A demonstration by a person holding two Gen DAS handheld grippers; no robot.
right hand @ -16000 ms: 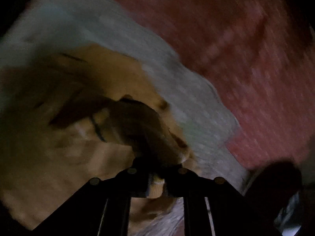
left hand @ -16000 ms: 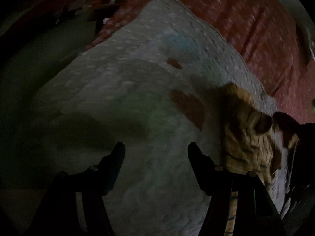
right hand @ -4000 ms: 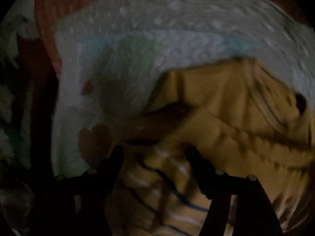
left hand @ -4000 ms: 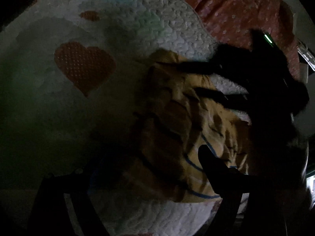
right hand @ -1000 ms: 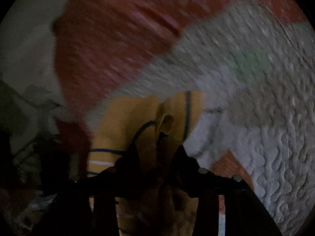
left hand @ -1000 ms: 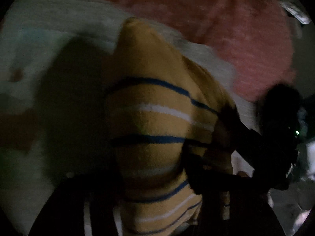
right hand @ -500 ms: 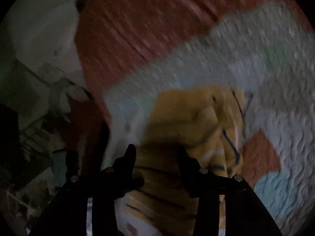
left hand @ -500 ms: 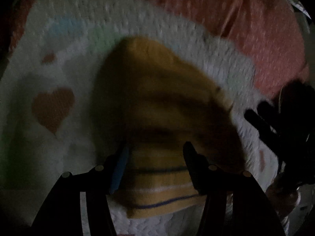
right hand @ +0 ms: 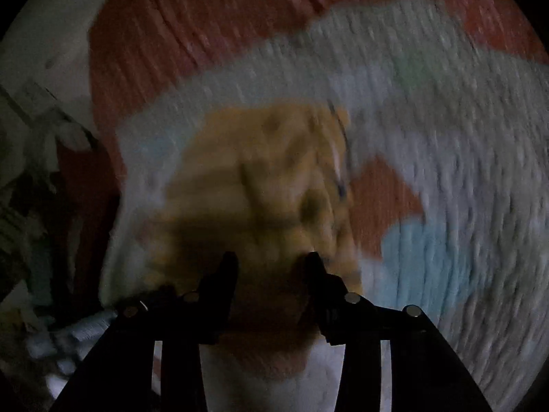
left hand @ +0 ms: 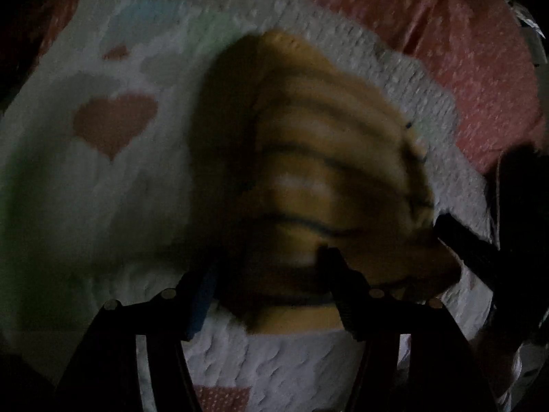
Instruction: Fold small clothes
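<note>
A small yellow garment with blue and white stripes lies bunched on a white quilted mat. It also shows in the right wrist view, blurred. My left gripper is open, its fingers either side of the garment's near edge. My right gripper is open just over the garment's near side. The right gripper shows dark at the right edge of the left wrist view.
The mat has a red heart and pale blue and green patches. It lies on a red dotted bedspread. Dim clutter sits beyond the bed's left side in the right wrist view.
Both grippers have let go of the garment and opened. It has dropped from hanging upright to lying on the mat. Both views are motion-blurred.
</note>
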